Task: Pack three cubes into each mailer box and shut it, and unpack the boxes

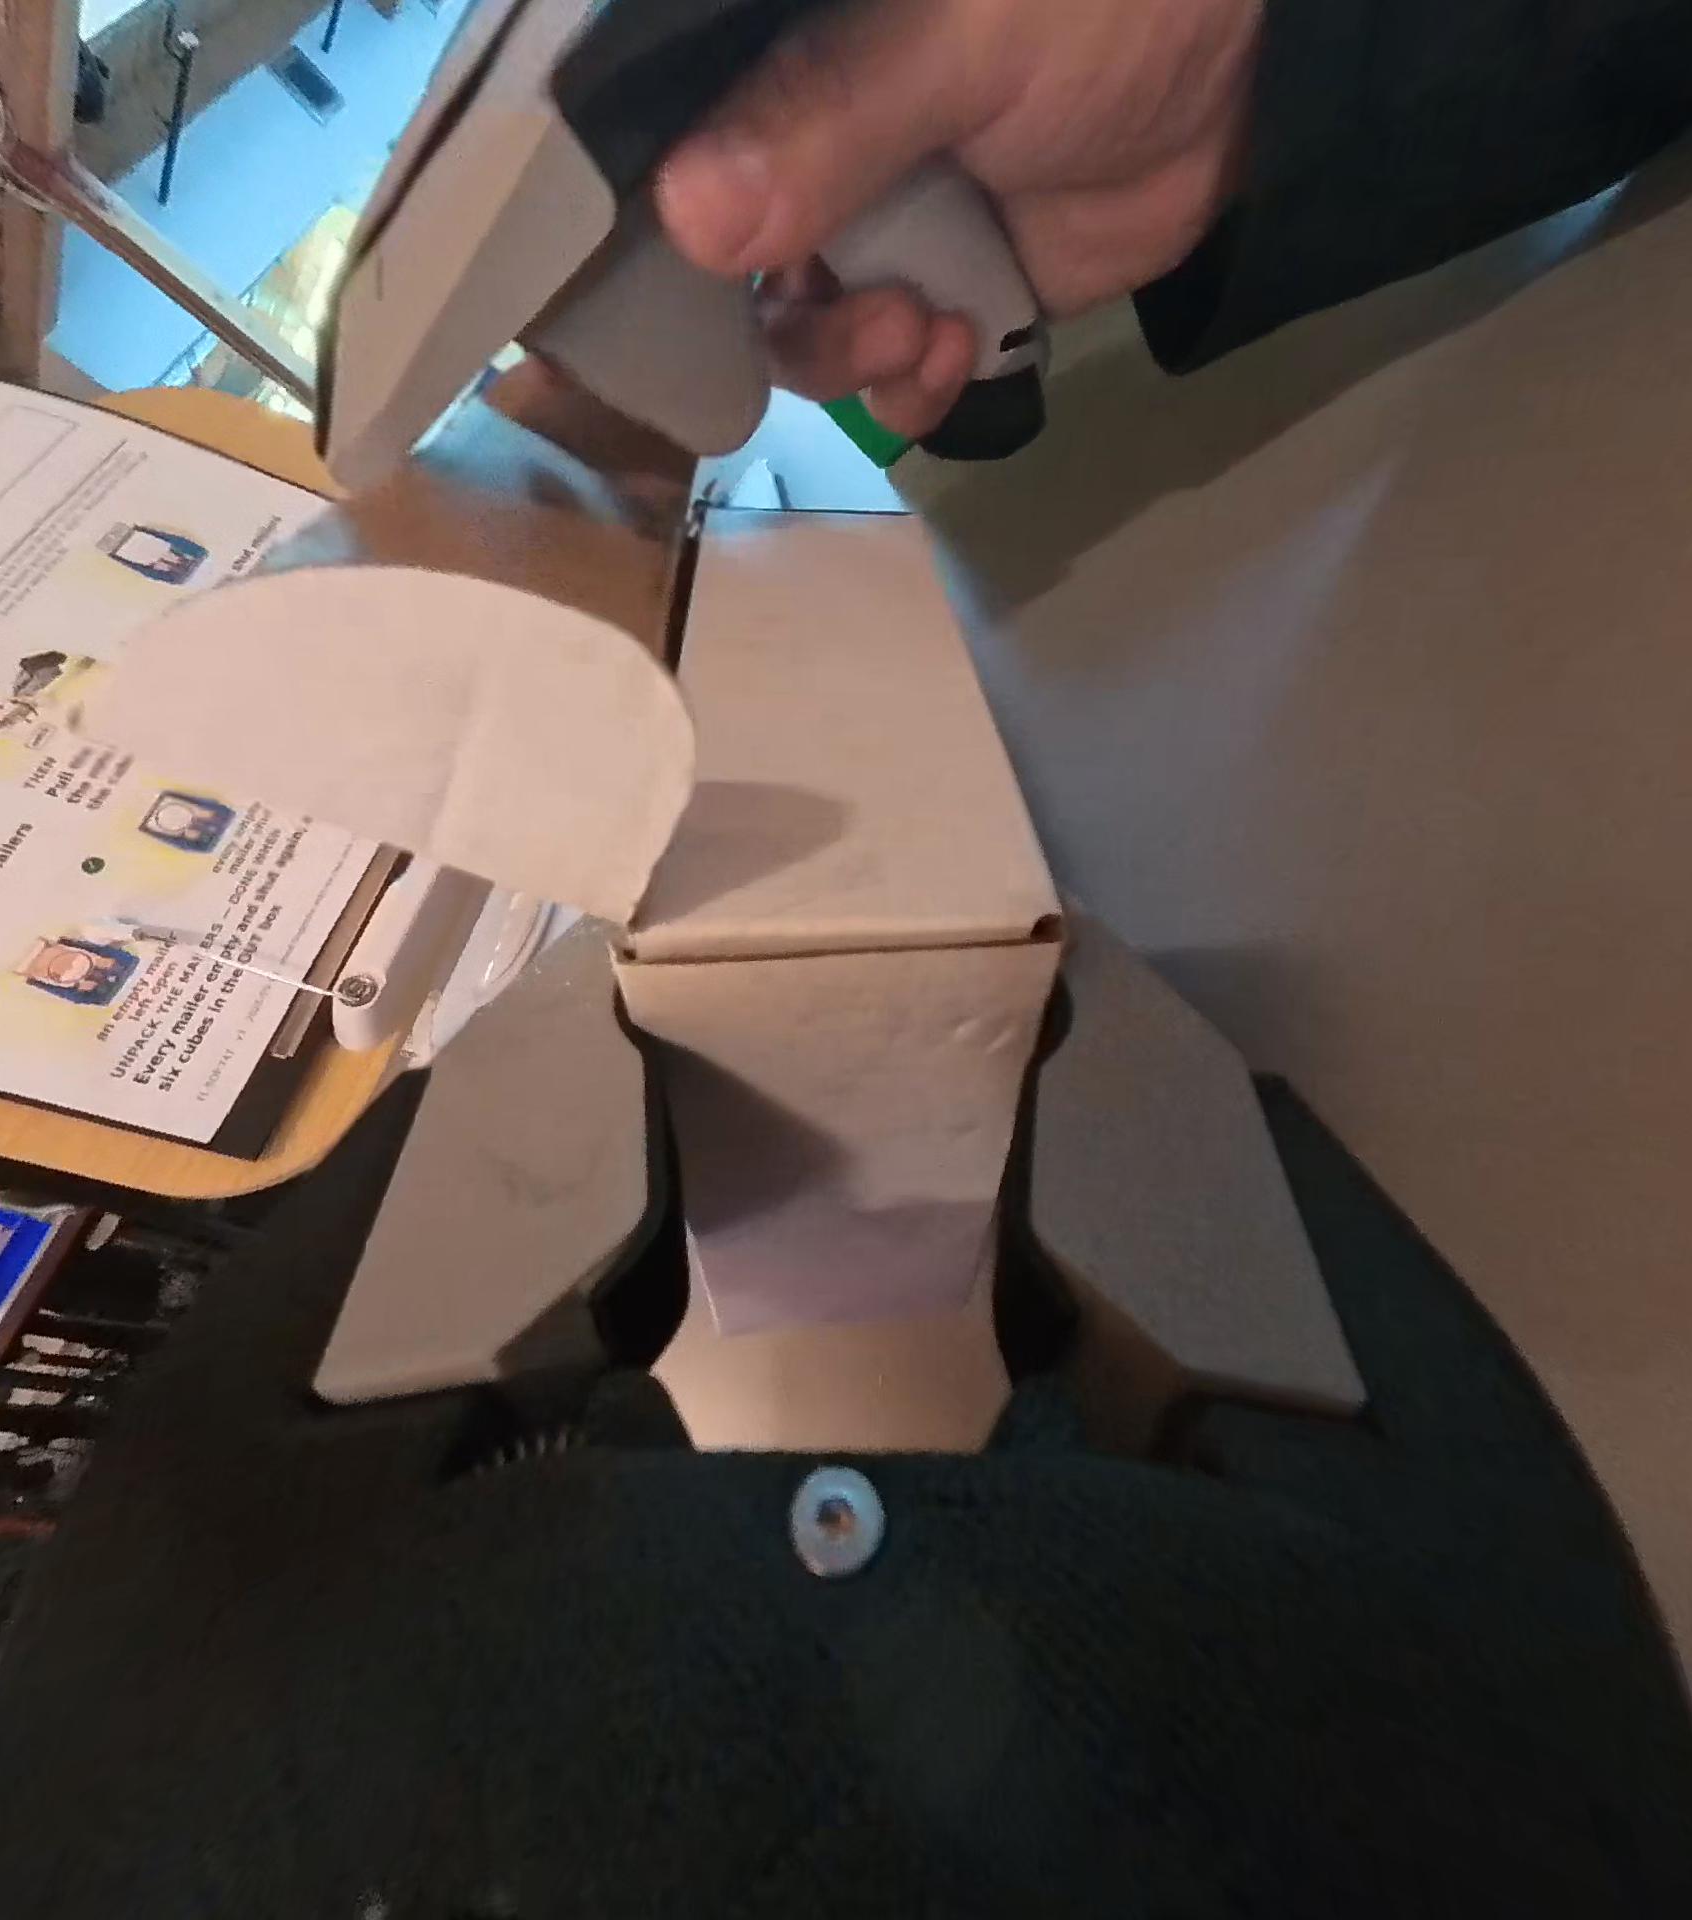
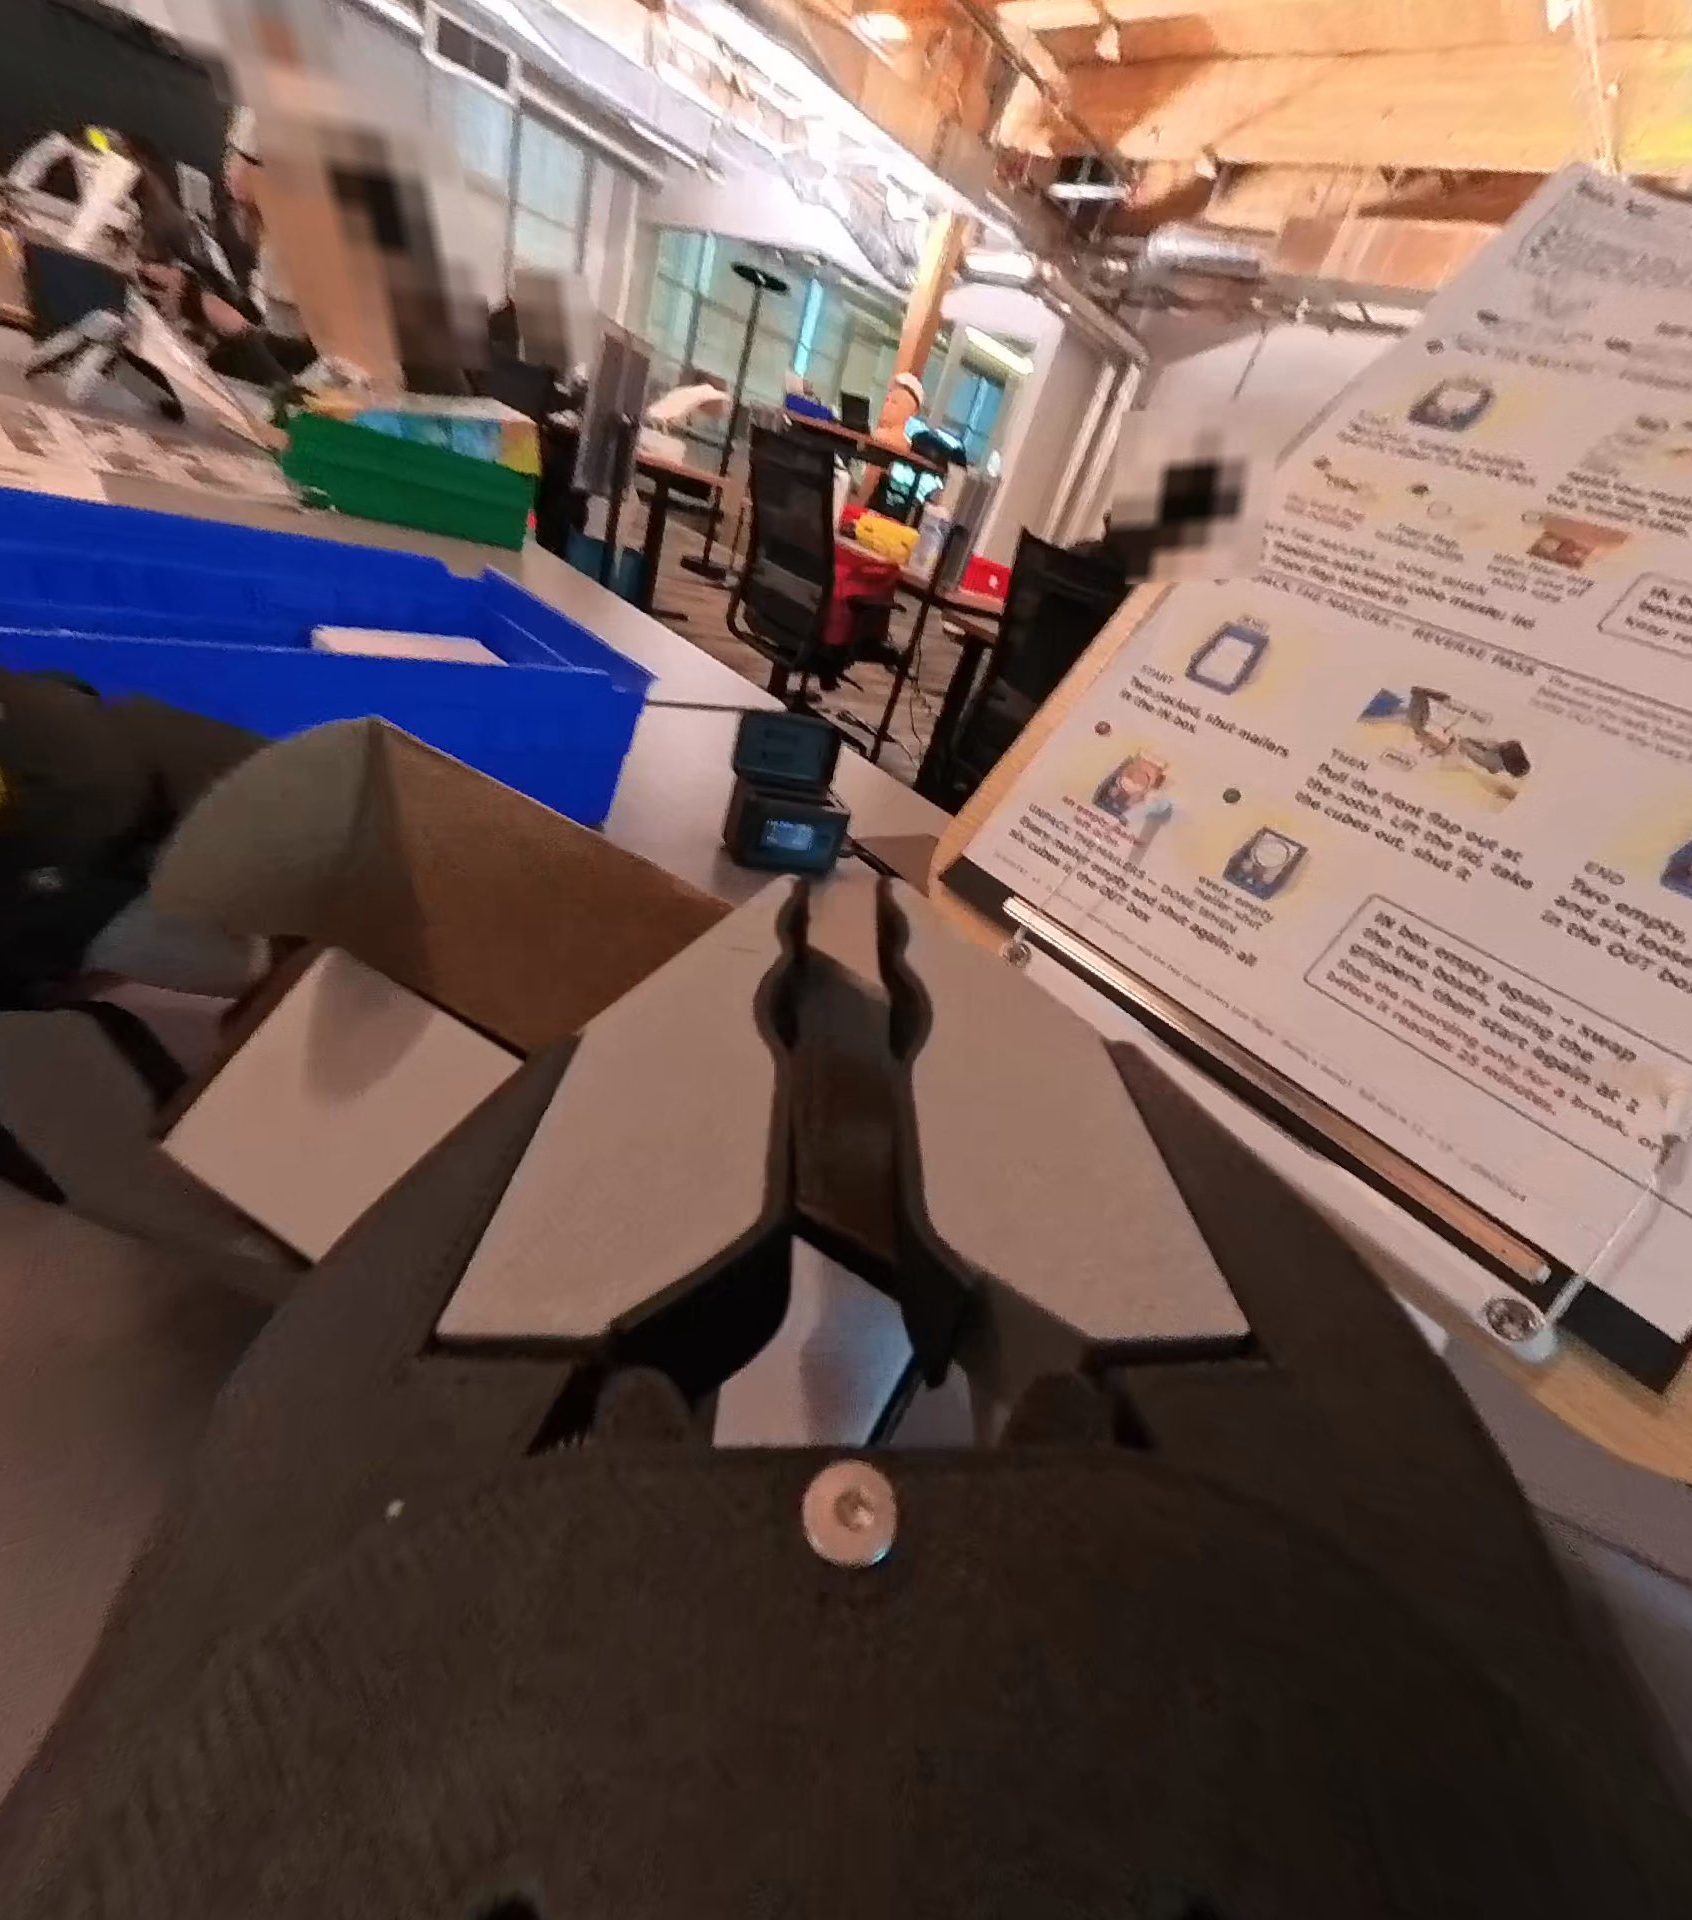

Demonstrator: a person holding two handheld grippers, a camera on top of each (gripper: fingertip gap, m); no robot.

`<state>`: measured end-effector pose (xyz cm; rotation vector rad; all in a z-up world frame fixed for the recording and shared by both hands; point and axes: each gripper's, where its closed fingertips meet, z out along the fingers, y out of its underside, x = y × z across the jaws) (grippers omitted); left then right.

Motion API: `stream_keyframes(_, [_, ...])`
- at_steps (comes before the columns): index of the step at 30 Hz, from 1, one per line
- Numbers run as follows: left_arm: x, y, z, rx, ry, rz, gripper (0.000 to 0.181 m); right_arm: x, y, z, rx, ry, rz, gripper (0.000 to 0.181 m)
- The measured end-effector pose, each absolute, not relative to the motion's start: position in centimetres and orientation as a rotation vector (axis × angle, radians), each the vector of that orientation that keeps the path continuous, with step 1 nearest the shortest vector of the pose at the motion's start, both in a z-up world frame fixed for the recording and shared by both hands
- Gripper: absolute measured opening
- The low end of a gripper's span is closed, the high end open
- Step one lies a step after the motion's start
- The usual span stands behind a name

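While clamped on mailer box (image 1: 842, 1091), left gripper (image 1: 837, 1039) (right gripper (image 2: 837, 914) pinching cardboard).

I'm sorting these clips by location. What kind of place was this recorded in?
Likely an open-plan office or lab workshop: rows of desks with office chairs, large windows under an exposed ceiling, and stacked blue bins on the worktable.

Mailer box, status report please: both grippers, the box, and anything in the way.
Left gripper shut on mailer box. Right gripper shut, grips nothing visible. Box lid up, box not shut. Instruction board close by on the right.
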<state>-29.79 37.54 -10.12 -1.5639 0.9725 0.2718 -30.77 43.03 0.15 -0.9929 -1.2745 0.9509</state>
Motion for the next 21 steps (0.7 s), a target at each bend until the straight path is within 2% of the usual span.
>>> stream_keyframes(1, [-29.9, 37.6, -10.1, -1.567, 0.961, 0.267, 0.072, -30.7, 42.6, 0.4, -0.973, -1.277, 0.971, 0.013])
stream_keyframes(5, [-30.8, 38.0, -10.1, -1.590, 0.910, 0.268, 0.072, -30.6, 41.2, 0.7, -0.923, -1.308, 1.016, 0.037])
stream_keyframes(10, [-31.9, 38.1, -9.1, -1.606, 0.797, 0.184, 0.072, -30.3, 39.4, 0.9, -0.818, -1.361, 1.001, 0.054])
stream_keyframes(15, [-33.2, 37.9, -7.2, -1.588, 0.652, 0.040, 0.071, -30.0, 37.3, 0.4, -0.719, -1.455, 1.002, 0.053])
stream_keyframes(21, [-32.0, 36.4, -7.1, -1.555, 0.706, -0.189, 0.071, -30.4, 36.3, -4.8, -0.665, -1.760, 0.793, 0.058])
